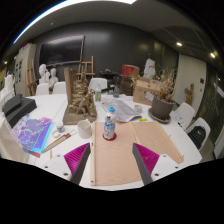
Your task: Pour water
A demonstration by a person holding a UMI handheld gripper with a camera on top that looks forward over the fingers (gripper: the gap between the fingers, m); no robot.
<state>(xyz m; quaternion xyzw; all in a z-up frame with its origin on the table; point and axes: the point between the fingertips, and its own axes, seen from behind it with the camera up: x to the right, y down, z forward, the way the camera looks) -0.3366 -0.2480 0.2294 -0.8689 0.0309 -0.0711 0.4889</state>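
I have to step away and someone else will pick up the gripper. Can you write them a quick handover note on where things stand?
Gripper: open, holding nothing, fingers above the brown cardboard sheet on the white table.
Water bottle: upright, blue cap on, just ahead of the fingers and untouched.
White cup: stands left of the bottle.
Done: nothing yet visible.
Left: grasp the bottle and pour; the cup looks like the likely target.

Clear plastic water bottles with blue label: one is seen, at 12 o'clock just beyond the fingers.
Small pale cups: one is counted, at 9 o'clock of the bottle.
Brown cardboard sheets: one is counted.
Iridescent purple flat sheets: one, at 9 o'clock.
White chairs: two are made out, at 3 o'clock.
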